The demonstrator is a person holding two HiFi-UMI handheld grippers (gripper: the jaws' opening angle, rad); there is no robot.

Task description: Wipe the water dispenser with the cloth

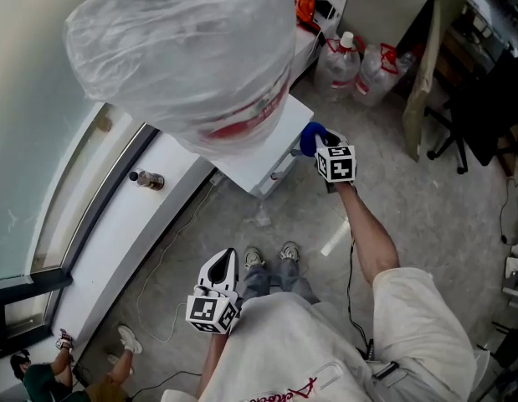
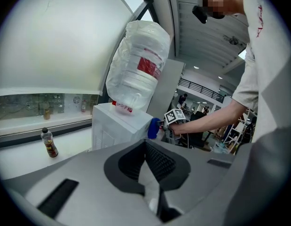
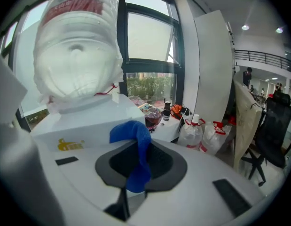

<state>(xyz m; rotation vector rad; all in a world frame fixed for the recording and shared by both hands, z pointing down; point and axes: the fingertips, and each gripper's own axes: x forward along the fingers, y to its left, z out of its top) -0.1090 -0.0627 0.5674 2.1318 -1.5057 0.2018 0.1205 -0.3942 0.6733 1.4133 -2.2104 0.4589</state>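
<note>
Window glass and a white window ledge (image 1: 116,249) run along the left side of the room, with a small bottle (image 1: 147,178) standing on the ledge. The water dispenser (image 1: 259,153) stands against that ledge on the grey floor (image 1: 267,224). It carries an inverted bottle (image 1: 183,48) wrapped in clear plastic.

**Tool state**
- Right tool (image 1: 313,145): the jaws are closed on the blue cloth (image 1: 311,136). A fold of the cloth hangs out past the tips. The tool is held at the dispenser's front upper corner.
- Left tool (image 1: 223,266): the jaws are together with nothing between them. It hangs low near the person's body, well apart from the dispenser.

**Step in hand**
The cloth is at the start of a wiping stroke on the upper front edge. The left gripper view shows the cloth at that corner, but firm contact cannot be confirmed.

**Next move**
1. Press the loose fold flat against the white casing.
2. Draw it along the top edge or down the front panel.
3. Keep the grip closed so the cloth does not slip out.
4. Keep clear of the plastic-wrapped bottle overhead.
</note>
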